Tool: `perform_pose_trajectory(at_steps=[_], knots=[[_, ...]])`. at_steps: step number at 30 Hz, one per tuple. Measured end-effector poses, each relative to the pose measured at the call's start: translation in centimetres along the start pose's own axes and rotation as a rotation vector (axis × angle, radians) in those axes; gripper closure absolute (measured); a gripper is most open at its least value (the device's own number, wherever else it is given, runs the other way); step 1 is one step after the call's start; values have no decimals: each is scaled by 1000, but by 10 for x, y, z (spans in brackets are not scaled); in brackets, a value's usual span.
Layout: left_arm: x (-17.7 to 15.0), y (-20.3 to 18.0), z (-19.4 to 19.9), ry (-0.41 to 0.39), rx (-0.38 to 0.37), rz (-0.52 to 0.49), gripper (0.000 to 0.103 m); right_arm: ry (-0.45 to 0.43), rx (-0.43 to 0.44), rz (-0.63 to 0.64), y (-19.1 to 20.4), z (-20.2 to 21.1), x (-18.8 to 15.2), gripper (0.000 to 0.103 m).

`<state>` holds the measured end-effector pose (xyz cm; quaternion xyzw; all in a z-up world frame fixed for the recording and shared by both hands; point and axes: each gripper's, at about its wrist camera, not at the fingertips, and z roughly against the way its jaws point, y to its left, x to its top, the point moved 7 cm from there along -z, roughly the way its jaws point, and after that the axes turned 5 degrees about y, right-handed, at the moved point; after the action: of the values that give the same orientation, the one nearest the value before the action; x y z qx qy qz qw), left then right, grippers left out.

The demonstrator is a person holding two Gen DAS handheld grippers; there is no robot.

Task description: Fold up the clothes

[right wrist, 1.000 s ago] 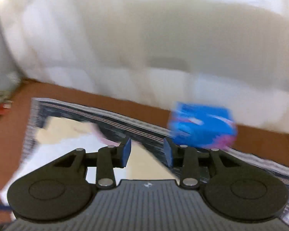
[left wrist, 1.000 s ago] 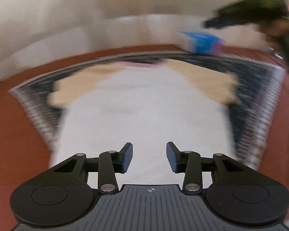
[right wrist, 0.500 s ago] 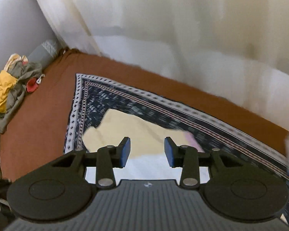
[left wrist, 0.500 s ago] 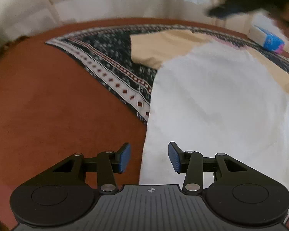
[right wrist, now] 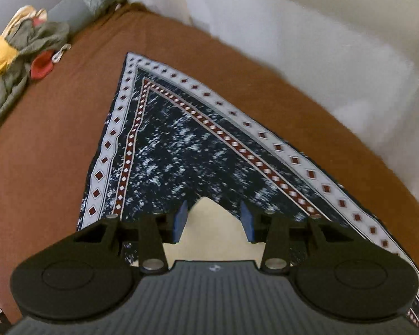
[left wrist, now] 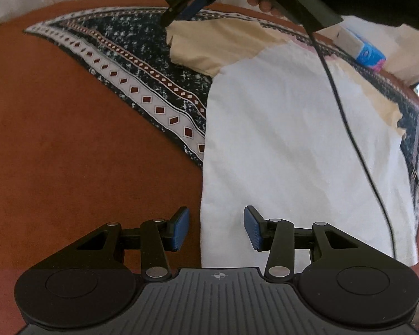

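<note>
A white T-shirt (left wrist: 293, 145) with cream sleeves lies flat on a dark patterned cloth (left wrist: 142, 64). My left gripper (left wrist: 216, 227) hovers open over the shirt's near left hem corner; the shirt's edge runs between its fingers, which do not press it. In the right wrist view my right gripper (right wrist: 213, 220) points down at the tip of the left cream sleeve (right wrist: 212, 240). Its jaws are opening, and the sleeve tip shows between the pads without being pinched. The left wrist view shows the right gripper (left wrist: 178, 14) at the top, above that sleeve (left wrist: 209, 47).
The patterned cloth (right wrist: 176, 145) lies on a brown surface (left wrist: 69, 153). A blue packet (left wrist: 368, 54) sits beyond the shirt's far right. A black cable (left wrist: 349, 128) hangs across the shirt. A pile of clothes (right wrist: 19, 47) and a grey cushion (right wrist: 81, 2) lie far left; white curtains (right wrist: 293, 28) stand behind.
My left gripper swung from the shirt's middle to its near left hem and sank. My right gripper travelled from near the blue packet to the left sleeve tip and dropped lower.
</note>
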<state>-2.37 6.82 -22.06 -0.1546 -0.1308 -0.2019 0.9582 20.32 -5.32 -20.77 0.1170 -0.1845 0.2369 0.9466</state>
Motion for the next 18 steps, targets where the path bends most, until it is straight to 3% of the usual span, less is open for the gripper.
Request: perform_pose_trajectory(at_steps=[2,3,4,6,7,18], knots=[[1,2,0,2,-8,3,53,20,0,23,3,-7,4,57],[1,4,0,6,-12,9,70,30,3,25,3,-9,4,57],[2,6,0,9,-16,15,96,40,7,27,2,-11,5,59],[2,11,-2,11,-27,34,103,51,22,24,0,-12,8,82],[2,12,-1,9,-26,36,103,59,35,18,-1,-12,9,99],[-10,20,5,18,17,41,103,-22,-11,-75,-18,-17,23,100]])
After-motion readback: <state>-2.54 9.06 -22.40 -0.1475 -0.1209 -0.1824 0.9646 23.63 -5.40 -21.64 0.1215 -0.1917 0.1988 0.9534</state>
